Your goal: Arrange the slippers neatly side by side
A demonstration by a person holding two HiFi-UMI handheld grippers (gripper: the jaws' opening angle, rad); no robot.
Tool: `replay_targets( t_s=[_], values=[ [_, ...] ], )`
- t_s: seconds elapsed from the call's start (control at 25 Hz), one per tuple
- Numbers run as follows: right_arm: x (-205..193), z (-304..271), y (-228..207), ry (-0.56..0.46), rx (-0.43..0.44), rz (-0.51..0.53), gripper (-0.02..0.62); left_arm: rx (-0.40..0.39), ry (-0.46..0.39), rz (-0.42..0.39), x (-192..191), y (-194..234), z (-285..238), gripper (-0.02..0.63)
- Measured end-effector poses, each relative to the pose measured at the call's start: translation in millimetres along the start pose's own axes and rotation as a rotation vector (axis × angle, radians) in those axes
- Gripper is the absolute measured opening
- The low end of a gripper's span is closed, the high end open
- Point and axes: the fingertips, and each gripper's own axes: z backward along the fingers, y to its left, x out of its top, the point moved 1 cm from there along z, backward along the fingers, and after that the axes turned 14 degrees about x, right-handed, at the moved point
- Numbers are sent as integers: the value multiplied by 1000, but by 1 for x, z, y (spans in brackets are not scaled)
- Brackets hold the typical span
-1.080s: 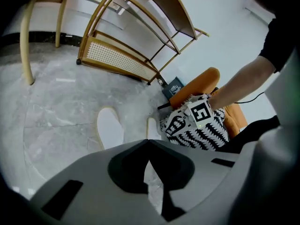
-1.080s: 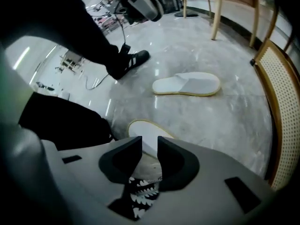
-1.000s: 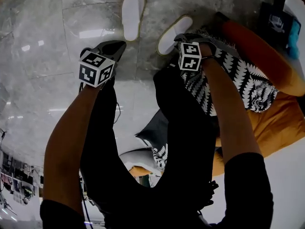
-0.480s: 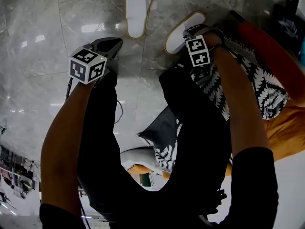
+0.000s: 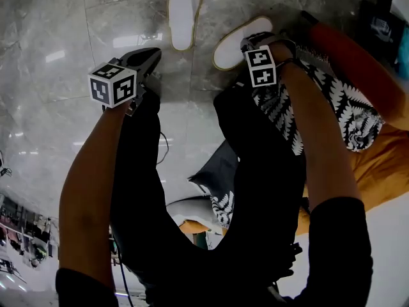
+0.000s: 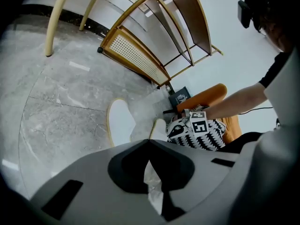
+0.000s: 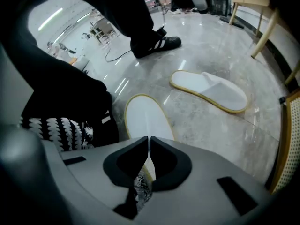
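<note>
Over the floor, left claw and right claw hang pressed together, empty. The right should spread, pinch the near slipper by its rim, and swing it alongside the far slipper.

floor: glossy polished stone | slippers: soft matt white cloth | cushion: matt printed cloth

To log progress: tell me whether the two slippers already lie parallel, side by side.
No, the near slipper and the far slipper lie apart, at a clear angle to each other.
</note>
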Motion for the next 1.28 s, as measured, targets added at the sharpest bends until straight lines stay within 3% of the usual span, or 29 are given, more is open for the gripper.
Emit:
replay_targets(
  t_s=[0.36,0.56,0.72,1.04,1.28],
  values=[
    [12,101,17,-231,-104,-342,41,-46,44,-42,25,-48,42,17],
    [20,157,16,-418,-201,-645,41,-66,101,-122,33,-65,68,15],
    [21,188,9,-613,-275,-909,41,-64,98,-128,48,-72,80,15],
    [0,221,-25,-1079,-411,-1465,41,-71,49,-99,72,-74,77,15],
    [-10,206,-42,-1248,-423,-1791,41,103,-140,-70,103,-55,70,15]
  ],
)
